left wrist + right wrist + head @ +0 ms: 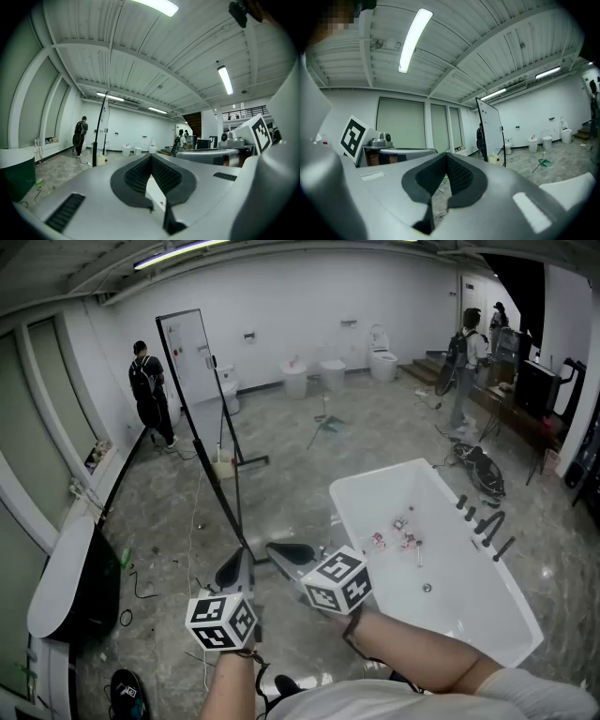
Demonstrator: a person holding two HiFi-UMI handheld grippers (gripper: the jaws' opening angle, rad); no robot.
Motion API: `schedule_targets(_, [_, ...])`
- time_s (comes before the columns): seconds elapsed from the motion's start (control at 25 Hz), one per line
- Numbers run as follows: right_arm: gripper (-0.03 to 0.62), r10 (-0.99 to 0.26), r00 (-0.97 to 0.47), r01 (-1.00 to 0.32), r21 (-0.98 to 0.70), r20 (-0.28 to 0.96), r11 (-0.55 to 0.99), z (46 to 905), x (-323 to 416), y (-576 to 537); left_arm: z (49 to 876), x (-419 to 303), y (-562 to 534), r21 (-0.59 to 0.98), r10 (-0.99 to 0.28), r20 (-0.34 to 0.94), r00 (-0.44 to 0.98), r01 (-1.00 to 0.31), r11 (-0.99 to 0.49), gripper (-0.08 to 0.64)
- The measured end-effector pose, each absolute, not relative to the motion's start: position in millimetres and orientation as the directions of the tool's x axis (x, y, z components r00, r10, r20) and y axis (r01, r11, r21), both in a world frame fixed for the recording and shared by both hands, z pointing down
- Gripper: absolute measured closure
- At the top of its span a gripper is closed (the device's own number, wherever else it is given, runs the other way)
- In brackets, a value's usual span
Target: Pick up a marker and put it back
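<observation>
I cannot make out any marker in these views. A whiteboard (190, 357) on a black stand rises ahead of me; it shows edge-on in the left gripper view (101, 133) and as a panel in the right gripper view (490, 129). My left gripper (232, 570) is held level in front of me, its jaws (151, 157) shut with nothing between them. Just to its right, my right gripper (286, 554) is also level, shut and empty (446, 154). The two point towards each other's sides, and each sees the other's marker cube.
A white bathtub (487, 615) stands at my right with small items (403, 531) inside and black fittings (483, 521) on its rim. Another tub (61, 582) sits at the left. A person (148, 390) stands by the board, others (464, 357) at the back right. Cables lie on the floor.
</observation>
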State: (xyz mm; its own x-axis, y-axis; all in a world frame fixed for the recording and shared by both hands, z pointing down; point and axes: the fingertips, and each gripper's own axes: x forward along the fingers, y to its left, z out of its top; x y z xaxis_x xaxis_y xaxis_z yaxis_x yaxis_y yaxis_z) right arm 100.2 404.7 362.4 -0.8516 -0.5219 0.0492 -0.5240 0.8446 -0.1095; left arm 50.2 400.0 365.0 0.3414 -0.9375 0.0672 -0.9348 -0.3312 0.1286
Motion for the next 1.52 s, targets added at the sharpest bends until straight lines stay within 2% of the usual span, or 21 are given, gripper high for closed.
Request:
schedule_targets(0.24, [0.591, -0.528, -0.849, -0.528, -0.105, 0.028, 0.843, 364.5, 73.1, 376.3, 371.8, 23.0, 369.3, 0.136, -0.933, 0.07, 0.354, -0.93, -0.343, 0.558])
schedule_targets(0.56, [0.591, -0.539, -0.841, -0.539, -0.117, 0.035, 0.834, 367.2, -1.7, 303.4, 368.9, -51.1, 296.7, 0.141, -0.916, 0.063, 0.397, -0.912, -0.385, 0.558])
schedule_targets(0.96, [0.591, -0.547, -0.831, -0.556, -0.174, 0.099, 0.813, 401.8, -70.4, 226.5, 380.8, -120.8, 222.8, 0.194, -0.871, 0.061, 0.487, -0.862, -0.468, 0.558])
schedule_targets(1.28, [0.591, -0.487, -0.865, -0.501, -0.193, 0.119, 0.844, 424.9, -107.5, 157.9, 407.6, -151.1, 156.8, 0.212, -0.877, 0.093, 0.472, -0.87, -0.446, 0.558])
schedule_targets(1.52, [0.591, -0.421, -0.901, -0.434, -0.208, 0.104, 0.877, 436.7, -117.4, 52.2, 422.3, -155.2, 62.1, 0.209, -0.893, 0.1, 0.439, -0.886, -0.413, 0.558])
